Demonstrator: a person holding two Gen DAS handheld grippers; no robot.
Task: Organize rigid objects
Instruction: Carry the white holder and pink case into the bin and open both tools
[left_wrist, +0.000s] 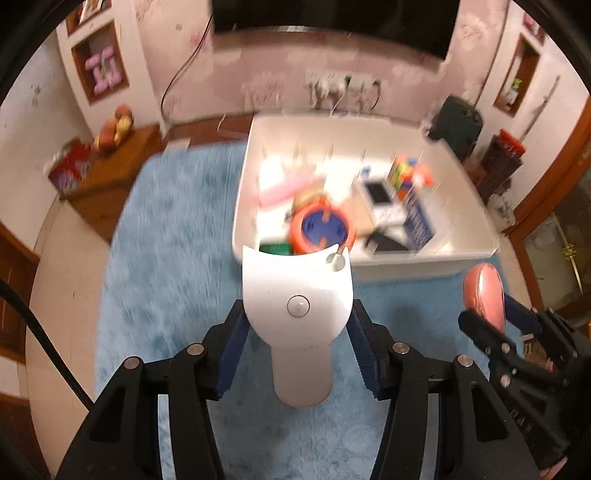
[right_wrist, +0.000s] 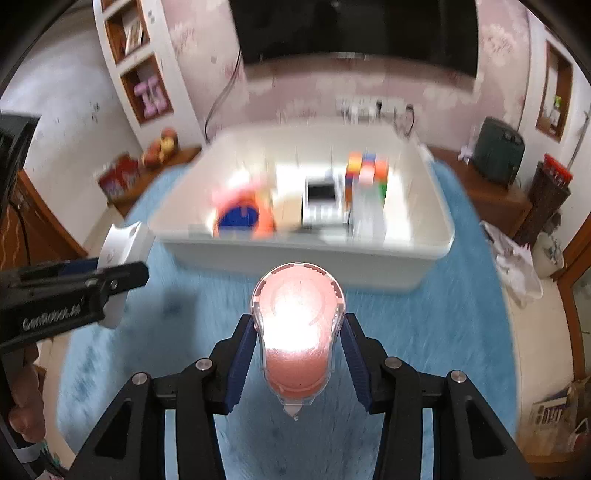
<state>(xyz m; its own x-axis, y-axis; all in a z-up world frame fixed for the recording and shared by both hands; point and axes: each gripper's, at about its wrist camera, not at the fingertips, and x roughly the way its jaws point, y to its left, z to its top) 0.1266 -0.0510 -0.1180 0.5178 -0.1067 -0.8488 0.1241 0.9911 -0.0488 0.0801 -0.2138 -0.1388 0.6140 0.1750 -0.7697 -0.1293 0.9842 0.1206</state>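
Note:
My left gripper (left_wrist: 297, 325) is shut on a white plastic device (left_wrist: 295, 314) with a round button, held above the blue rug just short of the white bin (left_wrist: 424, 254). My right gripper (right_wrist: 299, 332) is shut on a pink correction-tape dispenser (right_wrist: 297, 332), also above the rug in front of the bin (right_wrist: 295, 258). The bin holds an orange-and-blue round tape measure (left_wrist: 323, 227), a colourful cube (right_wrist: 367, 170), a calculator-like device (right_wrist: 321, 201) and boxes. The right gripper shows at the right of the left wrist view (left_wrist: 491, 325); the left gripper shows at the left of the right wrist view (right_wrist: 122, 280).
A fluffy blue rug (left_wrist: 166, 258) lies under the bin. Low wooden cabinets run along the wall (left_wrist: 107, 177), with fruit and a red box on them. A dark TV (right_wrist: 354, 29) hangs above. Bags lie at the right (right_wrist: 517, 266).

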